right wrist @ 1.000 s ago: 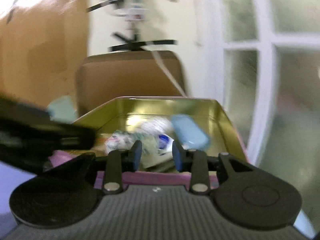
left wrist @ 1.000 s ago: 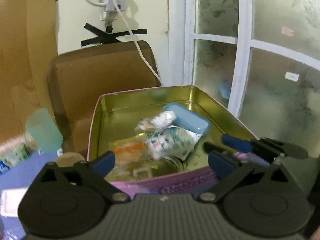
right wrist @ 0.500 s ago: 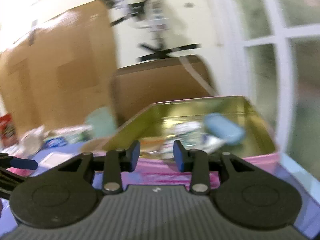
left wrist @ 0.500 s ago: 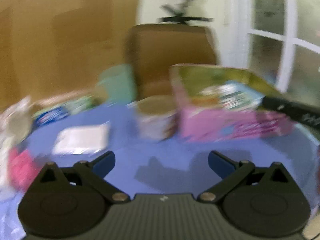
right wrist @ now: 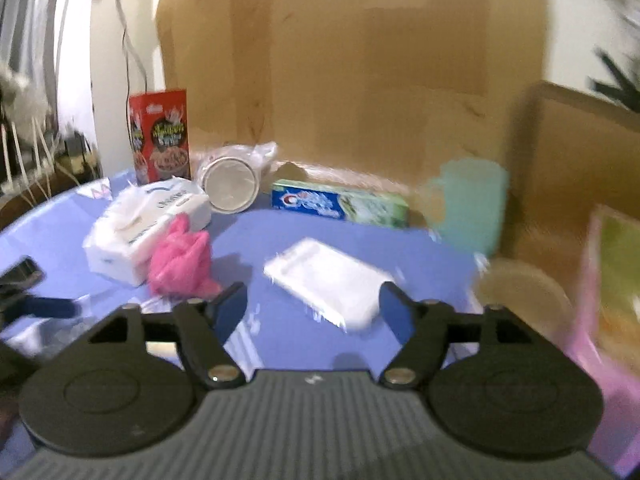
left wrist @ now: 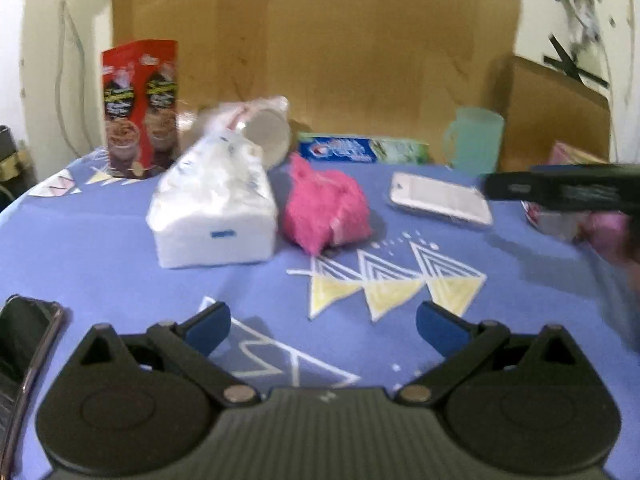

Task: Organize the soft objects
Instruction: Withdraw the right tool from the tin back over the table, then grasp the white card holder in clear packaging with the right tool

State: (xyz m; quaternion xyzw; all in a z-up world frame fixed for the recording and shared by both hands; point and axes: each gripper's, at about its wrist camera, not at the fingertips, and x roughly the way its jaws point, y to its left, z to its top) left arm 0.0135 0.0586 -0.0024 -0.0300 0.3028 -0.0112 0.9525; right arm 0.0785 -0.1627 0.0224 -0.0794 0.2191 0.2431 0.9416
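A fluffy pink soft thing (left wrist: 326, 208) (right wrist: 182, 262) lies on the blue tablecloth, right of a white tissue pack (left wrist: 214, 210) (right wrist: 142, 226). A flat white packet (left wrist: 440, 200) (right wrist: 330, 280) lies further right. My left gripper (left wrist: 322, 326) is open over the cloth, well short of the pink thing, nothing between its fingers. My right gripper (right wrist: 312, 306) has its jaws opening, empty, with the white packet just beyond them. Its finger crosses the left wrist view as a dark bar (left wrist: 568, 190). The pink tin (right wrist: 612, 276) stands at the far right.
Along the back stand a red cereal box (left wrist: 140, 110), a bagged white cup on its side (left wrist: 266, 128), a toothpaste box (left wrist: 362, 148) and a teal mug (left wrist: 476, 140), with cardboard (right wrist: 360, 80) behind. A dark phone (left wrist: 24, 340) lies at the left edge. A beige lid (right wrist: 524, 296) sits by the tin.
Both grippers have swung left, away from the tin and toward the items on the cloth. The right gripper's jaws went from nearly shut to wide apart. The left stayed open.
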